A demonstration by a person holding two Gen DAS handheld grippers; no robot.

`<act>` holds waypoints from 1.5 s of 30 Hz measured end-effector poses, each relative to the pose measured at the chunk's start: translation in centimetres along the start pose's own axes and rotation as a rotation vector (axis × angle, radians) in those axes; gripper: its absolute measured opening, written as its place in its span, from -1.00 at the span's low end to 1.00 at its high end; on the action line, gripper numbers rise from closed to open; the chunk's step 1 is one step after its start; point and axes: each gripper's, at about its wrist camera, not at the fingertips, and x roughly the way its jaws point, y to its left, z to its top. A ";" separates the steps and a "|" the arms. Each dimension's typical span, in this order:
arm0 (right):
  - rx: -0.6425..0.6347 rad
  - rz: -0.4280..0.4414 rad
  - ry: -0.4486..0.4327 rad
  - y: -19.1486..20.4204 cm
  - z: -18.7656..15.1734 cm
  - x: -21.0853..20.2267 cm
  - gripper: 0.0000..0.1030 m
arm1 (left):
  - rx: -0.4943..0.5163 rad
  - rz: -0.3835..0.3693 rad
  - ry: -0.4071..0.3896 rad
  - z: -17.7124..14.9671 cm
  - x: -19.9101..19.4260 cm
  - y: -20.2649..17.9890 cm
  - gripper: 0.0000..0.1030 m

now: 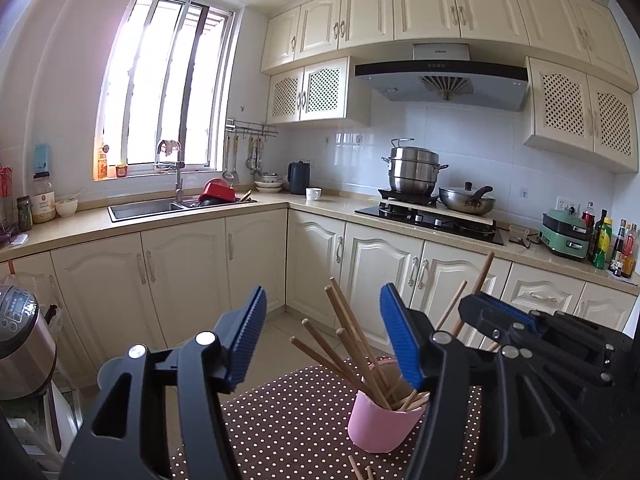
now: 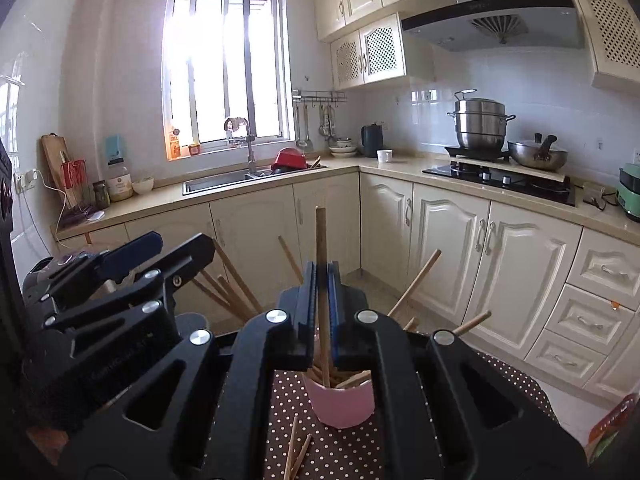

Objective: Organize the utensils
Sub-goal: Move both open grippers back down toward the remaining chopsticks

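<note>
Pink cup [image 1: 382,424] stands upright on the dotted cloth [image 1: 288,412], lower centre of the left wrist view, low centre of the right wrist view. Wooden chopsticks [image 1: 348,340] lean out of the cup in several directions.

Left gripper [image 1: 322,340]: jaws spread, blue pads on either side of the chopstick bundle above the cup, no pad pressing on a stick.

Right gripper [image 2: 323,292]: jaws pressed together, pinching 1 chopstick [image 2: 321,236] that stands near vertical, upper end above the fingertips, lower end in the cup mouth.

At least 2 loose sticks [image 2: 296,452] lie on the cloth at the bottom edge, just in front of the cup.

Kitchen counter [image 1: 192,216] and sink [image 1: 148,208] lie behind, left of centre.
</note>
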 end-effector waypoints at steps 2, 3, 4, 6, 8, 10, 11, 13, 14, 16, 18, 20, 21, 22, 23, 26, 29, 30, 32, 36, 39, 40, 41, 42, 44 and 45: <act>0.003 0.003 0.010 -0.1 -0.2 0.1 -0.88 | 0.004 0.003 0.005 0.0 0.0 -0.1 0.16; 0.003 0.003 0.013 -0.1 -0.3 0.1 -0.87 | 0.006 0.004 0.006 0.0 -0.1 -0.1 0.16; 0.005 0.000 0.015 -0.1 -0.3 0.0 -0.87 | 0.009 0.006 0.010 -0.1 -0.1 -0.1 0.16; 0.014 -0.004 0.018 -0.2 -0.3 -0.1 -0.87 | 0.013 0.009 0.013 -0.2 -0.3 -0.1 0.16; 0.019 -0.003 0.015 -0.2 -0.3 -0.4 -0.75 | 0.012 0.010 0.014 -0.2 -0.6 0.0 0.17; 0.018 -0.010 0.006 -0.1 -0.1 -0.9 -0.48 | 0.009 0.014 0.010 -0.1 -1.0 0.2 0.17; 0.020 -0.010 -0.002 0.0 -0.1 -1.2 -0.34 | 0.010 0.014 0.009 -0.1 -1.2 0.2 0.18; 0.019 -0.007 -0.011 0.2 0.0 -1.8 -0.27 | 0.011 0.017 0.006 0.0 -1.7 0.3 0.18; 0.016 -0.005 -0.013 0.3 0.0 -2.0 -0.27 | 0.011 0.020 0.003 0.1 -2.0 0.4 0.19; 0.014 -0.002 -0.017 0.6 0.0 -2.6 -0.27 | 0.011 0.023 -0.003 0.1 -2.7 0.5 0.19; 0.012 -0.002 -0.026 0.8 0.0 -3.3 -0.27 | 0.009 0.022 -0.008 0.2 -3.4 0.8 0.20; 0.009 -0.001 -0.033 1.0 0.1 -4.0 -0.27 | 0.011 0.026 -0.016 0.3 -4.2 0.9 0.21; 0.010 -0.002 -0.037 1.0 0.1 -4.3 -0.27 | 0.014 0.028 -0.021 0.4 -4.7 0.9 0.21; 0.009 -0.006 -0.046 1.1 0.1 -4.9 -0.27 | 0.015 0.028 -0.027 0.4 -5.3 1.0 0.22; 0.009 -0.008 -0.054 1.1 0.1 -5.3 -0.27 | 0.016 0.029 -0.033 0.4 -5.7 1.0 0.23; 0.006 -0.010 -0.070 1.3 -0.1 -7.0 -0.27 | 0.031 0.033 -0.048 0.3 -7.4 0.9 0.31; -0.006 -0.018 -0.070 1.6 -0.7 -8.5 -0.27 | 0.041 0.029 -0.050 -0.2 -8.9 0.9 0.34; -0.009 -0.020 -0.068 1.7 -1.0 -8.8 -0.27 | 0.043 0.028 -0.049 -0.4 -9.2 0.9 0.34; -0.010 -0.024 -0.064 1.8 -1.5 -9.7 -0.26 | 0.045 0.025 -0.037 -1.1 -10.0 0.9 0.35; -0.006 -0.026 -0.035 2.0 -3.2 -10.6 -0.25 | 0.057 0.024 0.002 -2.4 -10.8 0.9 0.36; -0.001 -0.026 0.004 2.1 -4.7 -10.6 -0.25 | 0.069 0.020 0.044 -3.8 -11.0 1.0 0.36; 0.003 -0.025 0.023 2.2 -5.5 -10.5 -0.25 | 0.074 0.015 0.066 -4.5 -10.9 1.0 0.36; 0.003 -0.025 0.041 2.2 -6.0 -10.2 -0.25 | 0.077 0.012 0.081 -4.9 -10.8 1.1 0.36; 0.004 -0.025 0.066 2.3 -6.7 -9.9 -0.25 | 0.083 0.011 0.098 -5.5 -10.6 1.1 0.36; -0.002 -0.025 0.105 2.5 -7.9 -9.2 -0.25 | 0.096 0.016 0.135 -6.7 -10.1 1.2 0.36; -0.005 -0.025 0.128 2.6 -8.5 -9.0 -0.25 | 0.098 0.018 0.152 -7.1 -9.8 1.2 0.36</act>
